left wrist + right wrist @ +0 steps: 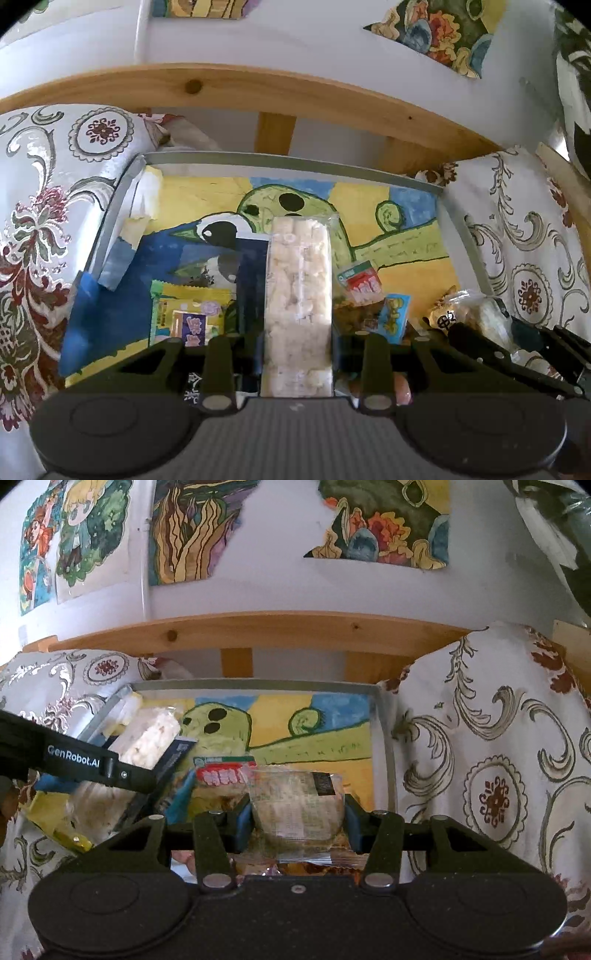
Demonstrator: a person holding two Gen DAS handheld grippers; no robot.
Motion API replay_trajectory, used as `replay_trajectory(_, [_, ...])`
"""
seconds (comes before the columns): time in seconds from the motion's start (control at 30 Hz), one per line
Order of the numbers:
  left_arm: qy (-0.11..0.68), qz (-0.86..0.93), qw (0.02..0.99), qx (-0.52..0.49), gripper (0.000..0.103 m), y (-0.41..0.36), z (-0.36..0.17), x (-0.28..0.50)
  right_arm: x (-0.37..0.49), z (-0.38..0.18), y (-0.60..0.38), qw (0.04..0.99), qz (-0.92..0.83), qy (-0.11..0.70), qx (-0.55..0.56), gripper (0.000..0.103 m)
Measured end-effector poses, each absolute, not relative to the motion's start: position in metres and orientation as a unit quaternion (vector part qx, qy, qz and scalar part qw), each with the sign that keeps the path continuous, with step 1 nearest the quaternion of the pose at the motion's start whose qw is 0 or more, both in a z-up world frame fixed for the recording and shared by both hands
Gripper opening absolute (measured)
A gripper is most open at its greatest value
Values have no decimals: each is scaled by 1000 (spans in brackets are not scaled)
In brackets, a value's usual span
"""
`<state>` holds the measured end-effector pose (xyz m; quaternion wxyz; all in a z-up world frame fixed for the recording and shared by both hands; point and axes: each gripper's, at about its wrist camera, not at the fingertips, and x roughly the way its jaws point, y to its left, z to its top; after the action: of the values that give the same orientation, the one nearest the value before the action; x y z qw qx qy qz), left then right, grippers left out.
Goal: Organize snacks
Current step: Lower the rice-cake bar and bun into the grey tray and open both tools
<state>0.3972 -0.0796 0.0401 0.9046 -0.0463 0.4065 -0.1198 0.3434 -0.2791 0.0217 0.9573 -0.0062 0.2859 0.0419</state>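
left gripper [297,347] tilted down over tray [295,159], clamped on puffed-rice bar [297,295] above tray's left half | right gripper [297,821] angled down at tray's near edge, clamped on clear-wrapped snack [295,805]

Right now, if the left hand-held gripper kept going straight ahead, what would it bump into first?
Probably the painted bottom of the tray; the left hand-held gripper points down into it, clamped on the long puffed-rice pack. Depth is hard to judge.
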Motion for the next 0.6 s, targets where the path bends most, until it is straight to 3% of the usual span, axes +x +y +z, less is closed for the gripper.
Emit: replay_trajectory(0.6, [433, -104, 895, -27, 37, -82, 27, 402, 350, 8, -278, 954, 30, 298, 9, 51])
